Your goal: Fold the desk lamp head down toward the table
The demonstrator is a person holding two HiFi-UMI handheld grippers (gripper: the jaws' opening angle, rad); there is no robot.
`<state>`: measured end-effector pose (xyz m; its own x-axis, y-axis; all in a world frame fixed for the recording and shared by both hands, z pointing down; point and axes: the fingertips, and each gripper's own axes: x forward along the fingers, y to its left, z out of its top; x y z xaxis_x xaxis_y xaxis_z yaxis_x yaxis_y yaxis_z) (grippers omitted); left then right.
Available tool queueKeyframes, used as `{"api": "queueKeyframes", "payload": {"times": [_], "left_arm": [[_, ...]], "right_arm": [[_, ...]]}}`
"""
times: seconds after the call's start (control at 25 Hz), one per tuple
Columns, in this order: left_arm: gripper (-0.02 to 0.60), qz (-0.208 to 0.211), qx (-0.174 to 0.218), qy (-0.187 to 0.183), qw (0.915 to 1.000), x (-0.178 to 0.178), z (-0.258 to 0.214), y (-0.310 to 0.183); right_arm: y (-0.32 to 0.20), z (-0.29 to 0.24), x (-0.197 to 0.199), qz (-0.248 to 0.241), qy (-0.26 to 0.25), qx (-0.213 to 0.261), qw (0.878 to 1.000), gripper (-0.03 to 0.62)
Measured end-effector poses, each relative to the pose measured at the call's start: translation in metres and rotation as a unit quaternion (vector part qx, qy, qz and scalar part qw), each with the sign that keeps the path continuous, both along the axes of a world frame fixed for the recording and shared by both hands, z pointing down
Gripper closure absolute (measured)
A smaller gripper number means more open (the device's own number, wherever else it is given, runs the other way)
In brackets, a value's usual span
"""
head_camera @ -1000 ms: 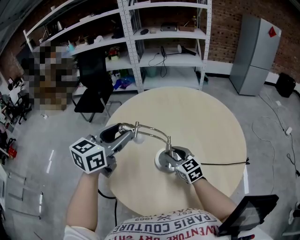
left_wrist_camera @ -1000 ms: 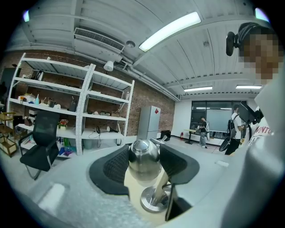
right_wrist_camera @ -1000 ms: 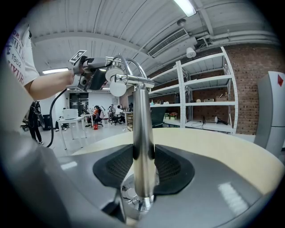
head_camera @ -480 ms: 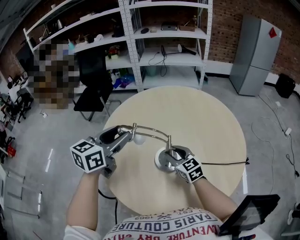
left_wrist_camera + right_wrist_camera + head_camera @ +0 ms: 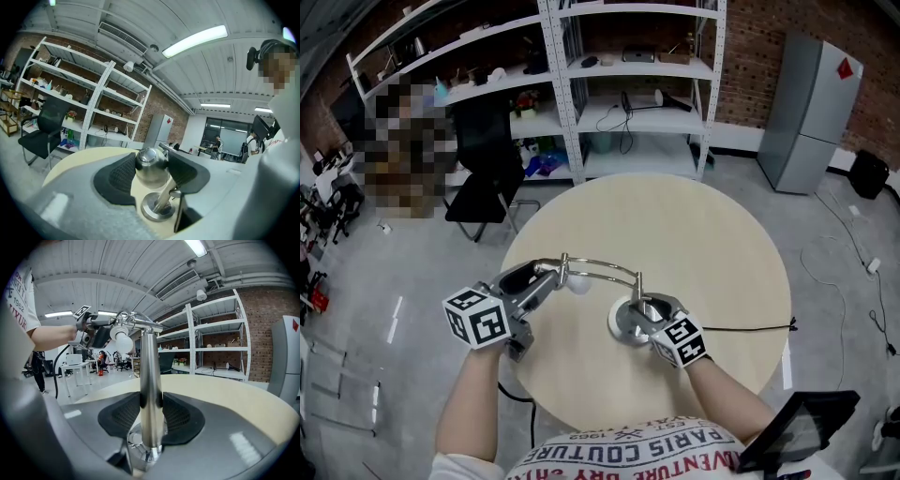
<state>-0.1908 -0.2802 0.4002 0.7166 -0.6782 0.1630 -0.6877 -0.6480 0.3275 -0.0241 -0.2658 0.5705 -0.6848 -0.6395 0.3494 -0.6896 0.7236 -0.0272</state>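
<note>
A chrome desk lamp stands on the round beige table [image 5: 694,234], its base [image 5: 622,322] near the front edge. Its thin arm [image 5: 602,271] runs left from the upright post [image 5: 151,380] to the head with a white bulb [image 5: 578,280]. My left gripper [image 5: 551,274] is shut on the lamp head [image 5: 151,164], a rounded chrome cap squeezed between both pads. My right gripper [image 5: 639,307] is shut on the post just above the base, with the pads pressing on both sides of it in the right gripper view [image 5: 151,413]. That view also shows the bulb [image 5: 123,341] hanging up at the left.
The lamp's black cable [image 5: 750,327] runs right across the table to its edge. Behind the table stand white metal shelves [image 5: 628,84], a black chair [image 5: 485,178] and a grey cabinet [image 5: 808,108]. A dark tablet [image 5: 792,427] sits at the lower right.
My left gripper has sunk a little toward the table with the lamp head in it and has rolled slightly; the arm now lies flatter. The right gripper and base have not moved.
</note>
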Motion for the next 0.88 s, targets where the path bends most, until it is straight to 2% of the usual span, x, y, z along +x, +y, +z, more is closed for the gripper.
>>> {"api": "queueKeyframes", "payload": {"times": [0.88], "left_arm": [[0.357, -0.021, -0.045, 0.081, 0.9955, -0.013, 0.044, 0.001]], "right_arm": [[0.000, -0.002, 0.000, 0.000, -0.006, 0.001, 1.000, 0.448]]}}
